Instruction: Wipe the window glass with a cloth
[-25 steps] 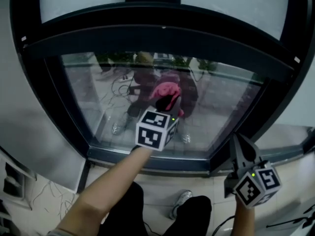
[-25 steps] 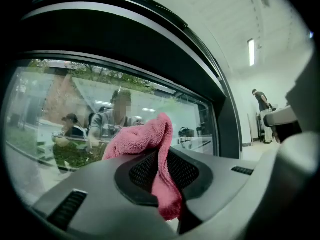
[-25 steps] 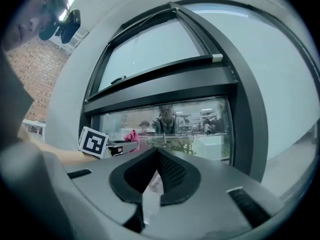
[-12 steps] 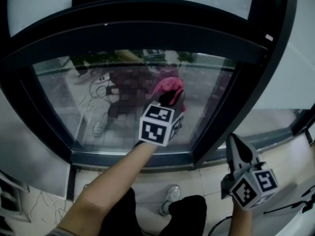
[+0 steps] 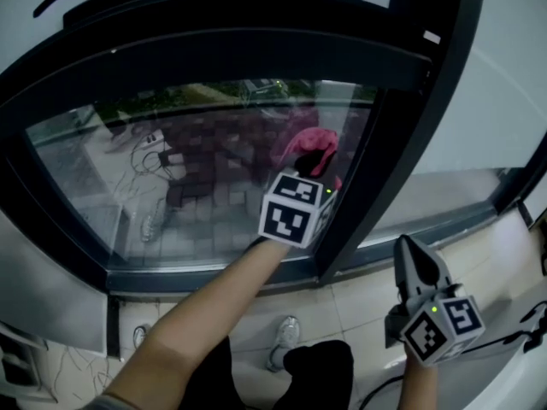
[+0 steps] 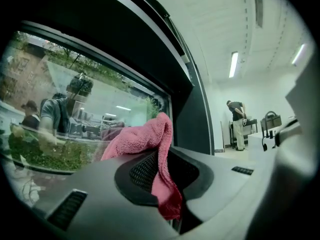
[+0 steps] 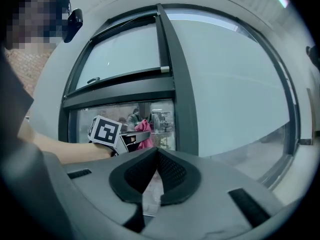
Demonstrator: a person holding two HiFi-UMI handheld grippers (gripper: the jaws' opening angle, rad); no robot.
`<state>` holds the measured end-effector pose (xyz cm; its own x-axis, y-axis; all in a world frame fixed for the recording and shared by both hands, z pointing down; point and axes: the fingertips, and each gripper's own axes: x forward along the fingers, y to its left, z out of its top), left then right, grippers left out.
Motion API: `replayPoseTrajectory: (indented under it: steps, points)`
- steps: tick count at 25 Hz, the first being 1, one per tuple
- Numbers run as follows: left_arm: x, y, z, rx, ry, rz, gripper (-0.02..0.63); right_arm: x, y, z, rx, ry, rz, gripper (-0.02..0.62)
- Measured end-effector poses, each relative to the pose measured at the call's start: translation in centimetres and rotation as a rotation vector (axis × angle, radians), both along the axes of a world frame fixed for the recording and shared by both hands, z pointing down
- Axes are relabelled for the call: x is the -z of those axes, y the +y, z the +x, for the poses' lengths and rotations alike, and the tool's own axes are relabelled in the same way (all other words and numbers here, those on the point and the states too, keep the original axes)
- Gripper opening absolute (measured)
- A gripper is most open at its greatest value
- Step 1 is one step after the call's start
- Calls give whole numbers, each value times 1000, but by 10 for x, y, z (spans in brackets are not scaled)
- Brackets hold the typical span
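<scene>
Two grippers show. The left gripper (image 5: 308, 162) has its jaws clamped on a pink cloth (image 6: 145, 139), which bunches out beyond the tips and hangs down between them. The bunch meets the window glass (image 5: 197, 169) low in the pane, just beside the dark upright frame bar (image 5: 389, 135). The right gripper (image 5: 413, 259) hangs lower, well apart from the glass, jaws pressed together with nothing between.

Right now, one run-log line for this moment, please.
left gripper: shut on pink cloth | cloth: at lower window glass, beside vertical frame bar | right gripper: shut, empty, away from glass
</scene>
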<state>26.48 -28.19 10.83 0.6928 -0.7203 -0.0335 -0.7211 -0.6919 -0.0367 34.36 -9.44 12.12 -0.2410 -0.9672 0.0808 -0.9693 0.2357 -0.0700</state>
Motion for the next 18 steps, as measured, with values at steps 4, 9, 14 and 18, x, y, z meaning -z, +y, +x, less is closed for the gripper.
replayPoseTrajectory:
  steps: [4, 9, 14, 18]
  points:
    - [-4, -1, 34, -45, -5, -9, 57, -2, 9, 22, -40, 8, -14, 8]
    - [-4, -2, 71, -96, 2, -8, 57, -5, 18, 46, -83, 22, -28, 8]
    - [-6, -2, 91, -129, -1, -8, 57, -7, 19, 61, -103, 23, -37, 8]
    - [-7, 2, 94, -151, -14, -2, 57, -11, 16, 59, -95, 11, -43, 8]
